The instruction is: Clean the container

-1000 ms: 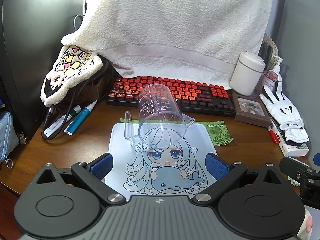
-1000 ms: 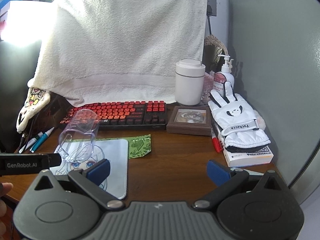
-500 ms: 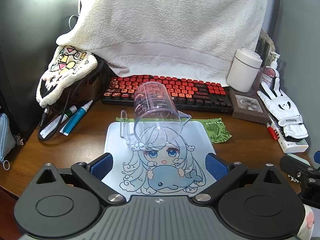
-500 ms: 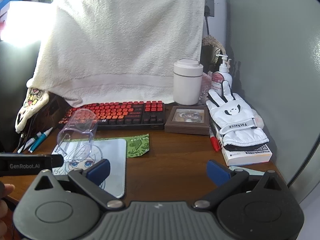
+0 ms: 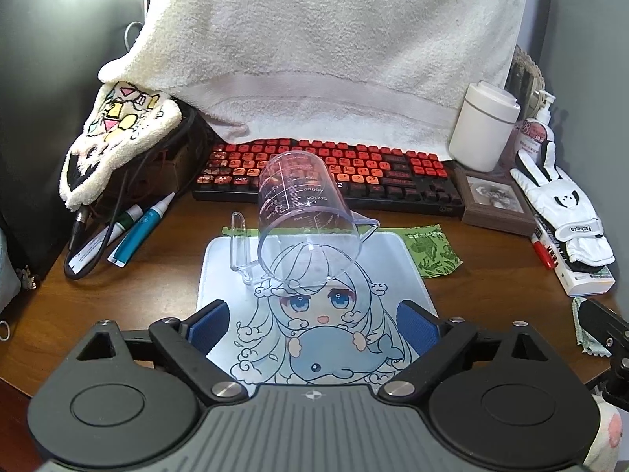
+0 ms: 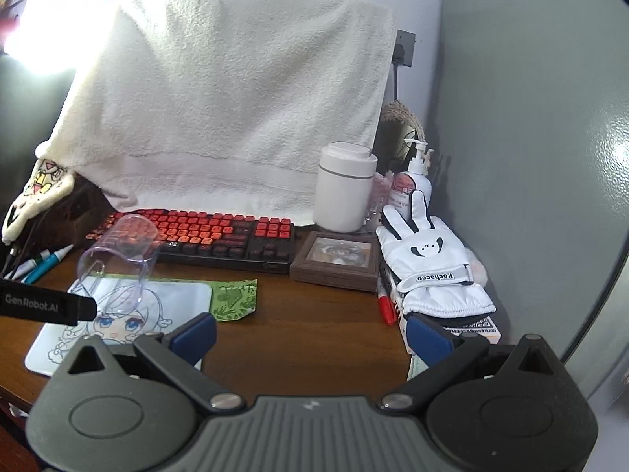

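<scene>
Measuring jug (image 5: pixel 304 216) lies tipped on the mouse pad (image 5: pixel 220 267), mouth facing the worktop's front edge, base toward the keyboard (image 5: pixel 393 173); both hand-held grippers (image 5: pixel 313 320) (image 6: pixel 310 338) gape wide, empty.

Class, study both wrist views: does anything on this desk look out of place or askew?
Yes. The clear measuring cup lies tipped on its side on the mouse pad, mouth toward the camera, handle to the left. A large white towel also hangs draped behind the keyboard.
</scene>
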`<state>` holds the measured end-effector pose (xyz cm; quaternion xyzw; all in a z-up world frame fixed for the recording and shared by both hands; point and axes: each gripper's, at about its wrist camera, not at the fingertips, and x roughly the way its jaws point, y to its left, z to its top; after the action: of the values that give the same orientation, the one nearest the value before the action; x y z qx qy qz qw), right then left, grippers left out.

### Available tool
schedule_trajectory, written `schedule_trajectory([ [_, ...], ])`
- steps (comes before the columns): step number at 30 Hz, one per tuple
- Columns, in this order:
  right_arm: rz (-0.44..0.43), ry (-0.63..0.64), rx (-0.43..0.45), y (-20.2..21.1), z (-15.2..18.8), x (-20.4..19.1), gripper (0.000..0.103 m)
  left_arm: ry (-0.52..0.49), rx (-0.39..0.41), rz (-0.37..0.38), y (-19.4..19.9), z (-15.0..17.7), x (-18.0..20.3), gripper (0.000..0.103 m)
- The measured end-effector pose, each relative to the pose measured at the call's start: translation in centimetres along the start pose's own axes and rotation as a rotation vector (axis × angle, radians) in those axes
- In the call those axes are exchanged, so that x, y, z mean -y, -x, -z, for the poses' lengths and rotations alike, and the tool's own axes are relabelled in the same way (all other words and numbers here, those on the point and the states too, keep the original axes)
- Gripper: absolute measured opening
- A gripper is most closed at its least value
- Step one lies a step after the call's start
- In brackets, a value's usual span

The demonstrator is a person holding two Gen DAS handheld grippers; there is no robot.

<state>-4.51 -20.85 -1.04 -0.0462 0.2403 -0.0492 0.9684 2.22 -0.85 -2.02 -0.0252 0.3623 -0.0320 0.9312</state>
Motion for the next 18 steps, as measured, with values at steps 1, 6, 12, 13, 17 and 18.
schedule_trajectory([
  [1, -0.001, 0.007, 0.006, -0.1, 0.0, -0.1, 0.103, -0.002, -0.004, -0.001, -0.2, -0.1, 0.1, 0.093],
  [6, 0.022, 0.070, 0.050, -0.6, 0.5, -0.7, 0.103, 0.002, -0.024, -0.014, -1.1, -0.6, 0.1, 0.093],
  [12, -0.086, 0.024, 0.060, -1.1, 1.4, 0.4, 0.103, -0.011, -0.019, -0.034, -1.8, -0.8, 0.2, 0.094],
  [13, -0.104, 0.002, 0.064, -1.2, 1.7, 0.8, 0.103, -0.012, -0.016, -0.030, -1.8, -0.8, 0.1, 0.094],
  [17, -0.130, -0.092, 0.079, -1.4, 3.0, 2.9, 0.102, -0.026, -0.001, -0.005, -2.2, -0.8, 0.1, 0.094],
  [18, -0.123, -0.109, 0.070, -1.6, 3.3, 3.5, 0.102, -0.031, 0.003, 0.003, -2.4, -0.8, 0.1, 0.094],
])
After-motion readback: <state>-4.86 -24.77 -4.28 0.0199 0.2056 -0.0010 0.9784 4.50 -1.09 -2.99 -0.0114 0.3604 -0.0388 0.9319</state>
